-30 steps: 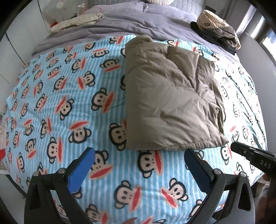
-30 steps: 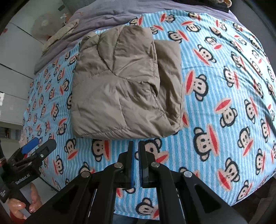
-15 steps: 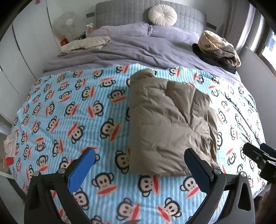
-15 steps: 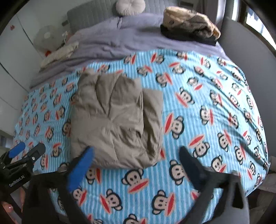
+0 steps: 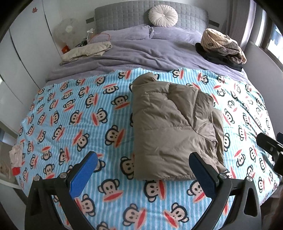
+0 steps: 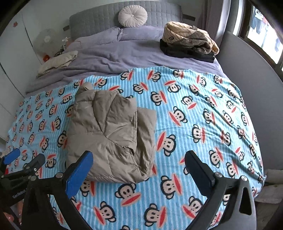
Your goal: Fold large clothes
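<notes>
A tan puffer jacket (image 5: 169, 123) lies folded into a thick rectangle on the blue monkey-print blanket (image 5: 79, 113), near the foot of the bed. My left gripper (image 5: 142, 157) hovers open above the jacket's near edge, its blue pads wide apart with nothing between them. My right gripper (image 6: 138, 154) is also wide open and empty, over the jacket's near right corner (image 6: 113, 134). Each gripper shows at the edge of the other's view: the right one (image 5: 268, 143) and the left one (image 6: 23, 162). Neither touches the jacket.
A stack of folded clothes (image 5: 221, 46) sits at the back right on the purple duvet (image 5: 141, 53). A cream garment (image 5: 86, 51) lies at the back left, and a round cushion (image 5: 162, 16) leans on the grey headboard. White cupboards flank the left side, and a grey padded wall (image 6: 247, 70) the right.
The right gripper went from shut to wide open. Both grippers rose and tipped up, so the head of the bed came into view. The jacket stayed put.
</notes>
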{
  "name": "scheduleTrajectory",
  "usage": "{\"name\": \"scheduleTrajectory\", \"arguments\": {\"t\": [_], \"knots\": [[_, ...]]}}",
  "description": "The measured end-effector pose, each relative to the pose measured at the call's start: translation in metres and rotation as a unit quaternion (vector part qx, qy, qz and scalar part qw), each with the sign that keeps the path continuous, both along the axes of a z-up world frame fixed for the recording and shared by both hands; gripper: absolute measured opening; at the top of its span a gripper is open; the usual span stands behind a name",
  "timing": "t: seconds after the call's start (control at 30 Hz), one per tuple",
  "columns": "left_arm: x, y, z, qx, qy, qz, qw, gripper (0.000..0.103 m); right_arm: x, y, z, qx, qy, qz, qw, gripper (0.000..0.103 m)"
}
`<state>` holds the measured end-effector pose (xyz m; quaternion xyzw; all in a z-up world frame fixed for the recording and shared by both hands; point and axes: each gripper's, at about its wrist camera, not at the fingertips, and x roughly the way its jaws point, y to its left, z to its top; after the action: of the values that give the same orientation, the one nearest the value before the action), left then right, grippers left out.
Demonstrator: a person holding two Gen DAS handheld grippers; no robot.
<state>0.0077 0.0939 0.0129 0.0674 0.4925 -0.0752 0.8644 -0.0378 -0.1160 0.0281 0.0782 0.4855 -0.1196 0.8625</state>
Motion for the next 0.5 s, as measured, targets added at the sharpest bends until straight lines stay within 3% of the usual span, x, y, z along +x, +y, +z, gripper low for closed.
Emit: {"name": "scheduleTrajectory", "arguments": {"t": [0.5], "knots": [[0.0012,-0.0008,0.0021,0.002,-0.002,0.000,1.0000,0.103,0.0005,0.0023,0.0007,0.001,0.001,-0.003,1.000,0.103]]}}
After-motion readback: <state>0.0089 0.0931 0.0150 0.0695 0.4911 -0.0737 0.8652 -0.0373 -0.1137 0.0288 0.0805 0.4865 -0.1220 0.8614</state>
